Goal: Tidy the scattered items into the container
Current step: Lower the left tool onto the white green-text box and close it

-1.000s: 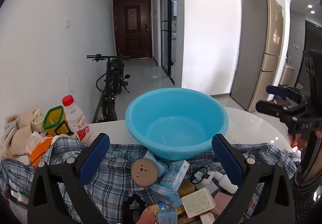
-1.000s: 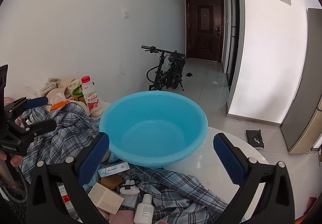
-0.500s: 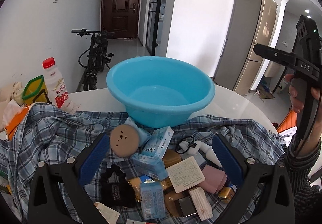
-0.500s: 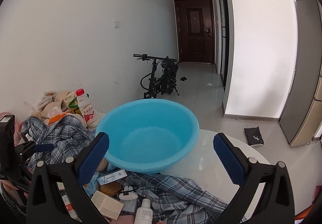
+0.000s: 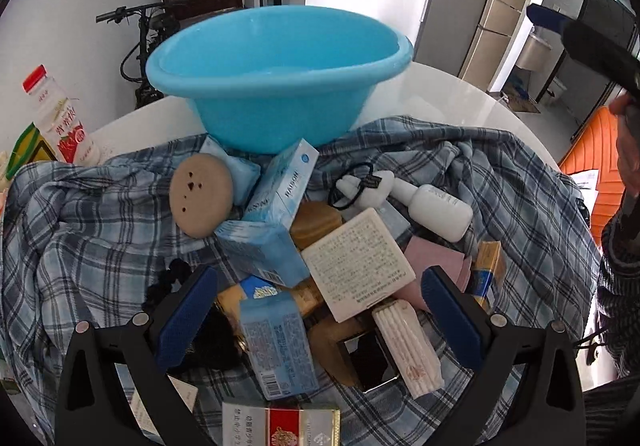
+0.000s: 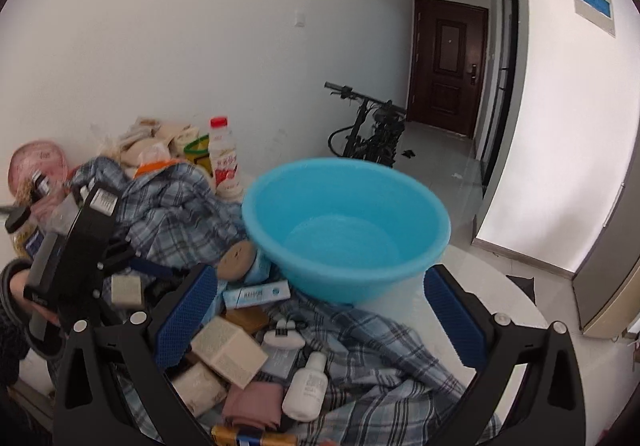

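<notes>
Hovering wide open, left tongs (image 5: 318, 322) over boxes (heaped on plaid) just before blue basin (image 5: 276, 73); right tongs (image 6: 320, 320) likewise parted.

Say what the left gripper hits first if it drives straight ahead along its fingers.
Probably the white printed box on top of the pile, centred between the open left gripper fingers. Depth is unclear; the light blue carton lower down might be met first.

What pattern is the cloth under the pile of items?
Blue, grey and white plaid; the cloth shows best in the left wrist view.
</notes>
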Tool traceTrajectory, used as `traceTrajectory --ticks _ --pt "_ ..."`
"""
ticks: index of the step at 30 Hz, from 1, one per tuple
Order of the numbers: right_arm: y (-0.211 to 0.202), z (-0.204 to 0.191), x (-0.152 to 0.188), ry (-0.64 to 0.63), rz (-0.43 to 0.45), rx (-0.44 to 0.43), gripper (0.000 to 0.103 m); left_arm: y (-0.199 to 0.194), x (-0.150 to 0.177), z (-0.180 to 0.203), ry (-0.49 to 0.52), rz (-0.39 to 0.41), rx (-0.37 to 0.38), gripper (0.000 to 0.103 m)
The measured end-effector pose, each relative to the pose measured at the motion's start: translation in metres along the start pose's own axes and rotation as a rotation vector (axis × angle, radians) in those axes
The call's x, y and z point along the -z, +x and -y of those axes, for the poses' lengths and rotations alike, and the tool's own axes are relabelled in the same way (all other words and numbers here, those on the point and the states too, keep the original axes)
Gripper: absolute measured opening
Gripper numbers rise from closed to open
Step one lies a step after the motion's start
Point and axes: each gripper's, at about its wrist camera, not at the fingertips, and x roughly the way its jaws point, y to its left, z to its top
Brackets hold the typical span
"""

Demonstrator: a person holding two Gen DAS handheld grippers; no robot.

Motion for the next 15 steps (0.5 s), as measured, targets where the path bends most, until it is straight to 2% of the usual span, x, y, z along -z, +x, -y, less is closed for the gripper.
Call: traceTrajectory --ticks 2,5,10,12,15 --pt "-0.002 -0.007 0.022 -0.034 0.001 0.004 0.103 0.005 0.001 0.006 -0.002 -0.003 0.020 0.103" --pt "-0.008 -0.010 0.052 -0.025 0.052 0.005 0.103 0.012 0.002 0.015 0.010 0.009 -0.007 0.103" --pt "-0.009 0.015 0.078 0.147 0.156 -0.107 0.103 0.027 0.001 0.029 0.055 -0.027 0.006 0.103" --pt "-0.002 0.030 0.084 0.221 0.185 -0.116 0.103 0.031 0.002 0.033 0.064 -0.038 0.011 0.103" --pt "0.010 0.044 0.090 0.288 0.150 -0.108 0.103 0.036 0.001 0.033 0.056 -0.043 0.016 0.103"
